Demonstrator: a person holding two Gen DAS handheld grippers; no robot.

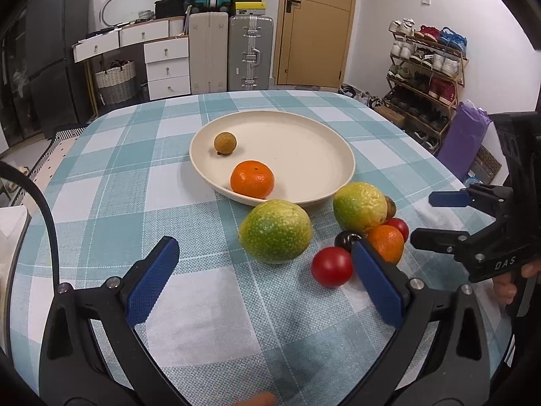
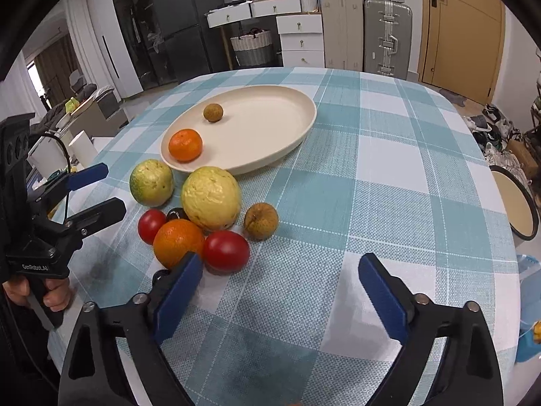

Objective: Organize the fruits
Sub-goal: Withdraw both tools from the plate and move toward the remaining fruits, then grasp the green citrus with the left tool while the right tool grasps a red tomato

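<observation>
A cream plate holds a small brown longan and a mandarin. In front of it on the cloth lie two green-yellow guavas, another mandarin, two red tomatoes, a dark fruit and a brown fruit. My left gripper is open and empty, just short of the near guava. My right gripper is open and empty, its left finger beside the mandarin.
The table has a teal checked cloth. Suitcases, white drawers and a shoe rack stand behind. A round stool stands off the table's right edge.
</observation>
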